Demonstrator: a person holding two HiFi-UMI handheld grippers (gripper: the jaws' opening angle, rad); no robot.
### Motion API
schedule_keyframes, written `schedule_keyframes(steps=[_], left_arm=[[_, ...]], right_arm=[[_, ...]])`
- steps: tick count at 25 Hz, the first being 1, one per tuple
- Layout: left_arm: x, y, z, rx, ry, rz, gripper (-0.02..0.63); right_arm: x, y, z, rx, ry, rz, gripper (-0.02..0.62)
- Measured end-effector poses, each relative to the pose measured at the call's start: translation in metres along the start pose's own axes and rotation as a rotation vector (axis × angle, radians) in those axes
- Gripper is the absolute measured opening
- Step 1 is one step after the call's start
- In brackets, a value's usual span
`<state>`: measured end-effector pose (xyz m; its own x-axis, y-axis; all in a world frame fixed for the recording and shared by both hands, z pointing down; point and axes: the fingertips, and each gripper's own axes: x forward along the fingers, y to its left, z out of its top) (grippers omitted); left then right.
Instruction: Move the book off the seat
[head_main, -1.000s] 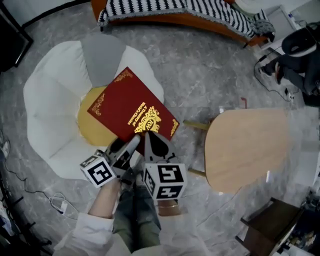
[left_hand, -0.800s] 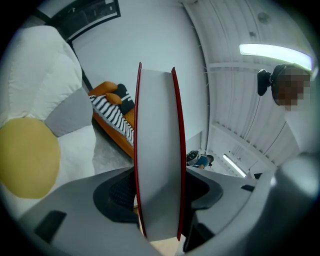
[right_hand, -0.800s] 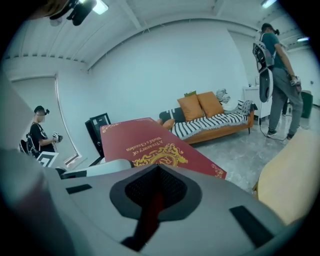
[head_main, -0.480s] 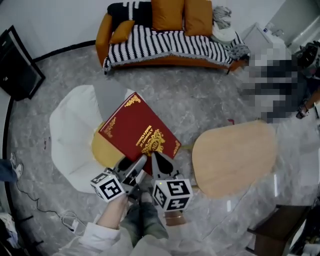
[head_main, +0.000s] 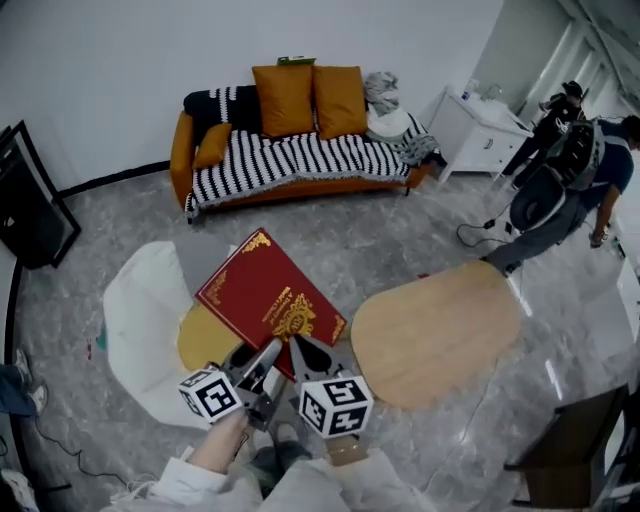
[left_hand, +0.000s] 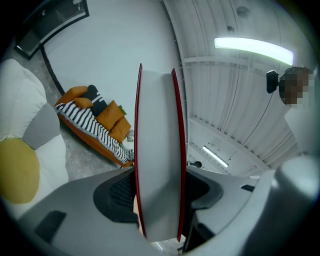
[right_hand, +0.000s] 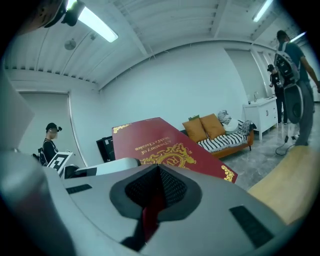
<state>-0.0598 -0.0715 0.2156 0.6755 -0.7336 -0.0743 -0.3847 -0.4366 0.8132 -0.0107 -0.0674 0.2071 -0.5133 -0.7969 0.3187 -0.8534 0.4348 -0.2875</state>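
A large red book (head_main: 268, 297) with gold print is held up in the air by its near corner, over the front of the white petal-shaped seat (head_main: 138, 305) with a yellow centre (head_main: 203, 340). My left gripper (head_main: 262, 362) is shut on the book's near edge, and my right gripper (head_main: 304, 357) is shut on the same corner beside it. In the left gripper view the book (left_hand: 159, 150) stands edge-on between the pads, with the seat (left_hand: 20, 115) below at left. In the right gripper view the red cover (right_hand: 160, 142) rises out of the closed pads.
An oval wooden table (head_main: 435, 330) stands just right of the book. A striped sofa (head_main: 290, 150) with orange cushions lines the far wall. A person with a backpack (head_main: 570, 170) stands at the far right, another person (right_hand: 50, 142) is behind. A dark chair (head_main: 570, 450) is at the lower right.
Both grippers have risen with the book still clamped between them. The seat and floor now lie farther below, and the sofa and back wall have come into the head view.
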Motion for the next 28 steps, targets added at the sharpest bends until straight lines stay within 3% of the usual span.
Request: schedule_keyframes(steps=[13, 21, 28], left_arm=[[-0.009, -0.07, 0.024, 0.117, -0.02, -0.087, 0.259], [-0.018, -0.073, 0.02, 0.098, 0.0, -0.106, 0.259], [-0.023, -0.059, 0.014, 0.058, 0.053, -0.109, 0.259]], right_arm=[[-0.052, 0.017, 0.052, -0.147, -0.141, -0.041, 0.011], [-0.064, 0.018, 0.054, -0.165, -0.163, -0.094, 0.011], [-0.069, 0.012, 0.034, -0.117, -0.145, -0.165, 0.011]])
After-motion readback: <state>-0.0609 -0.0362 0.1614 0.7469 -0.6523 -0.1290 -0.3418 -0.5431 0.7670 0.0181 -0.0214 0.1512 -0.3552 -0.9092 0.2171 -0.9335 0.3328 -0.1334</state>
